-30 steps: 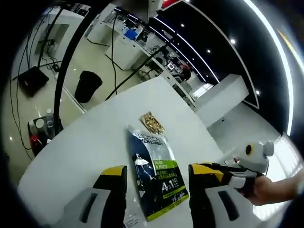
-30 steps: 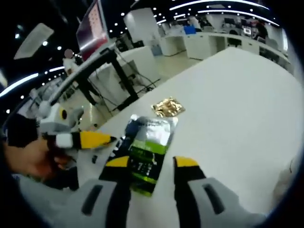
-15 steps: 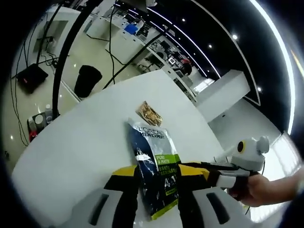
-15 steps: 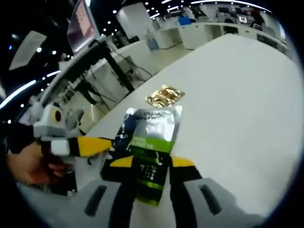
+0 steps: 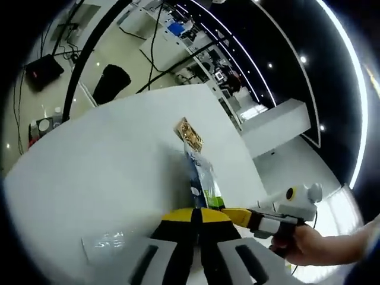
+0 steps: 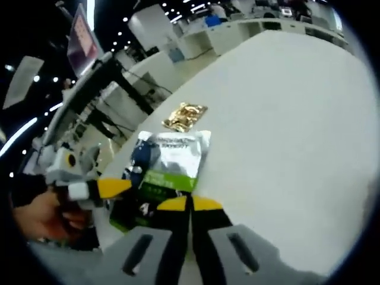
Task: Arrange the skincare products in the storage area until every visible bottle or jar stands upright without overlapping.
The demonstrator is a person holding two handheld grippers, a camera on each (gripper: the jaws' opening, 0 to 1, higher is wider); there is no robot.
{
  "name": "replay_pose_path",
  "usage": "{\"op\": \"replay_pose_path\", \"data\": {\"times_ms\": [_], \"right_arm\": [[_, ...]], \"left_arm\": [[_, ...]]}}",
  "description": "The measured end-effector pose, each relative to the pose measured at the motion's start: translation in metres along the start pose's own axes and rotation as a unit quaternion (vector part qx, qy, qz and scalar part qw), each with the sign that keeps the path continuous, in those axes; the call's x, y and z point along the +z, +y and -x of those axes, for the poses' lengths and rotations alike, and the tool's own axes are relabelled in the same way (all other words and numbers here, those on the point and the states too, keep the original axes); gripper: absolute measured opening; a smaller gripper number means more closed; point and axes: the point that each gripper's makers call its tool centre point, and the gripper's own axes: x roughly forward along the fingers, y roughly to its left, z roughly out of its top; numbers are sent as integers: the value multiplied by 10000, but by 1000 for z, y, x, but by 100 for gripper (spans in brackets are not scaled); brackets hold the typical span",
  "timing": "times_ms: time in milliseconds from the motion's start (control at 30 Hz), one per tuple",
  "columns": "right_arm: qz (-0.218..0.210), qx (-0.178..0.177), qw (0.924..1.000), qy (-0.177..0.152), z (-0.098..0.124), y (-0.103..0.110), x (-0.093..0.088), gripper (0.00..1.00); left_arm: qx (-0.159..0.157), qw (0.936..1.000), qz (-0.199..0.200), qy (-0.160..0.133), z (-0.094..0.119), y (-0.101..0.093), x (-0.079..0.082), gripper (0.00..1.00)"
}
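A dark blue, silver and green skincare pouch (image 6: 170, 161) is lifted off the white table (image 6: 285, 119). My right gripper (image 6: 190, 203) is shut on its near edge. In the left gripper view the pouch (image 5: 200, 181) shows edge-on, and my left gripper (image 5: 196, 212) is shut on it. The right gripper's yellow fingers (image 5: 238, 215) reach the pouch from the right, and the left gripper's yellow fingers (image 6: 113, 187) meet it from the left. A small gold sachet (image 5: 189, 133) (image 6: 184, 116) lies flat on the table just beyond the pouch.
A clear plastic wrapper (image 5: 110, 244) lies on the table near my left gripper. Hands (image 5: 300, 246) (image 6: 38, 217) hold the grippers. Past the table's far edge stand a black bin (image 5: 111, 83) and a black stand pole (image 5: 83, 77).
Both grippers went from open on either side of the flat pouch to shut on it. The pouch has turned up from lying flat to edge-on in the left gripper view.
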Motion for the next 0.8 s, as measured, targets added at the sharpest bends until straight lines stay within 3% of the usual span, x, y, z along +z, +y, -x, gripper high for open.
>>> {"op": "replay_pose_path", "data": {"times_ms": [133,200,333,433,567,667,733,767,800], "right_arm": [[-389,126,9985,-355,16,-1,6,0],[-496,172,9974,-495,27,-4,7,0],[-515,268,9941,-912,48,-5,9,4],[-1005,543,9840,-1364,67,1,14,12],[-1772,1073,9589,-1938,98,11,17,23],[-1924,1332,9436,-2344,122,14,19,32],[-2102,1636,9228,-2784,145,20,24,45],[-2138,1751,9166,-2888,153,24,26,50],[-2262,1984,9050,-3007,166,31,27,55]], "left_arm": [[-441,9990,-2,-59,1,-24,5,0],[-751,9969,234,-90,1,-41,7,0],[-1280,9917,-53,65,3,-83,5,0],[-1454,9889,-280,143,8,-106,0,0],[-1714,9842,-386,234,18,-130,-9,0],[-2025,9786,-255,276,29,-150,-14,0],[-2387,9698,-176,473,40,-172,-23,0],[-2520,9661,-168,527,44,-181,-26,0],[-2692,9611,-173,592,51,-193,-30,0]]}}
